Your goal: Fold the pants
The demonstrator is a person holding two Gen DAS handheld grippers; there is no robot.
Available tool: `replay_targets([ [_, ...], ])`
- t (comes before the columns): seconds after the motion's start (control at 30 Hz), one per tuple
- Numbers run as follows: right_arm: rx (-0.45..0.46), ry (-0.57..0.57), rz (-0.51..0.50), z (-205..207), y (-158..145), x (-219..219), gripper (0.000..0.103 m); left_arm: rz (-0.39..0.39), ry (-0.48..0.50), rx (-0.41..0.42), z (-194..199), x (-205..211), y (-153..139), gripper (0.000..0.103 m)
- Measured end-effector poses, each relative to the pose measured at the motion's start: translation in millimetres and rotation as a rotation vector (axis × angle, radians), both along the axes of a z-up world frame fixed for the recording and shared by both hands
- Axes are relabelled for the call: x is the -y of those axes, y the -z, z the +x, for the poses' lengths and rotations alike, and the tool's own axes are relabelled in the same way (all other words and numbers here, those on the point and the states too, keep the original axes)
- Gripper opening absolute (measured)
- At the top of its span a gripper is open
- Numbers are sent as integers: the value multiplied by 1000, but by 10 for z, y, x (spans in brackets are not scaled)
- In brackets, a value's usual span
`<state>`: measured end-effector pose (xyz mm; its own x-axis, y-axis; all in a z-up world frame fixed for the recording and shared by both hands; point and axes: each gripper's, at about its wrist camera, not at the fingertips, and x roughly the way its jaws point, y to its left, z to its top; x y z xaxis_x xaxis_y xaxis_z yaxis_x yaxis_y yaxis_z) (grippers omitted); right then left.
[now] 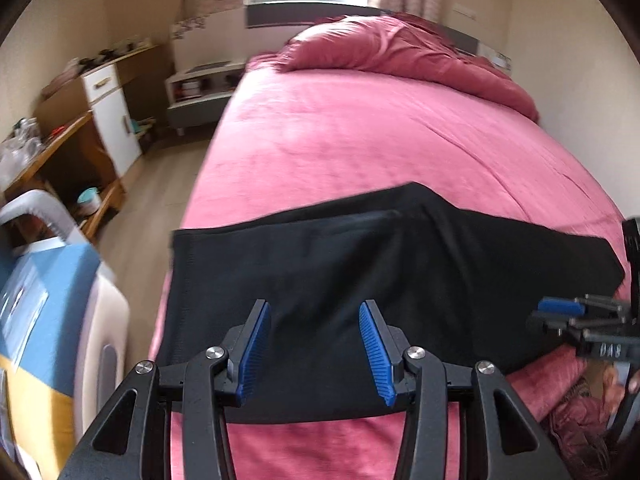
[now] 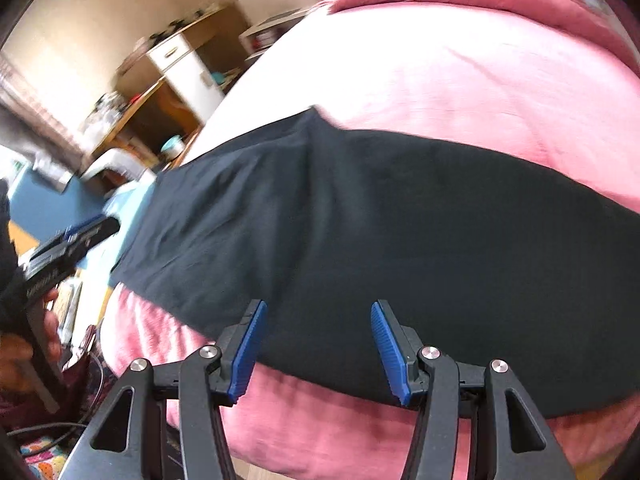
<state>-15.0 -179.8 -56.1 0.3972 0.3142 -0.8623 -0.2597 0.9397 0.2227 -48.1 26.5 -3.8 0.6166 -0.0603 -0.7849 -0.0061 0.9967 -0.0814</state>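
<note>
Lying flat across the near end of a pink-covered bed [image 1: 360, 128], the black pants [image 1: 360, 272] are seen as a wide dark band running left to right. Their left edge, marked by a stitched hem, hangs just past the left side of the bed, while their right end is cut off by the frame in the right wrist view. Motion blur softens the fabric edges and the furniture [image 1: 100, 112] at far left. The left gripper [image 1: 315, 354] is held with its blue pads spread apart above the near edge of the pants, nothing between them. The right gripper [image 2: 318, 354] is likewise spread wide and empty over the near edge. Whether either touches the cloth cannot be told. A crumpled duvet [image 1: 400, 48] is heaped at the far end; bare sheet is left between it and the pants.
</note>
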Motion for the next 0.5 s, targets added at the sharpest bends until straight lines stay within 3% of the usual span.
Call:
replay_targets([
  [0.37, -17, 261, -58, -122, 34, 858, 55, -23, 87, -61, 161, 355, 164, 47],
  [0.5, -35, 393, -10, -232, 48, 1282, 55, -53, 105, -101, 256, 447, 306, 48],
])
